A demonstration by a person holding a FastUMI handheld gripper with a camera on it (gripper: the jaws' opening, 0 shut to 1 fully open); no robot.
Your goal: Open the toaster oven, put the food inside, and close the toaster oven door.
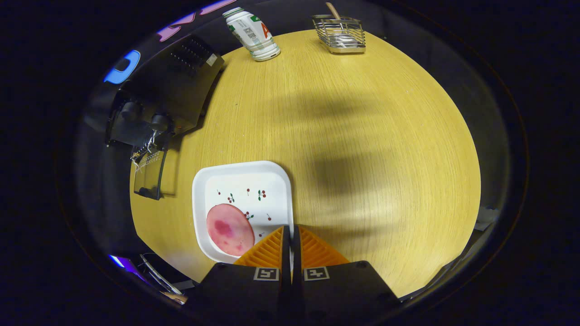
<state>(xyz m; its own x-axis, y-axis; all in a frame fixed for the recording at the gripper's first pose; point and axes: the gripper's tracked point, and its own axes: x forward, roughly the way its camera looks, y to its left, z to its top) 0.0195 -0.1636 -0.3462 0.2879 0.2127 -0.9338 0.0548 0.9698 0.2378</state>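
Note:
A black toaster oven [181, 86] stands on the far left of the wooden table [362, 136], seen from above. Its glass door [149, 174] hangs open toward the table's near edge. A round pink slice of food [229, 228] lies on a white square plate [247, 181] with small cherry prints, just ahead and left of the fingers. My gripper [290, 232] hovers over the plate's right rim. Its fingers are shut, with only a thin slit between them and nothing visibly held.
A white can [251, 34] stands at the far side of the table, next to the oven's back corner. A wire basket [340, 34] with a wooden handle sticking out of it sits to the right of the can. The table's edge curves close on the left and right.

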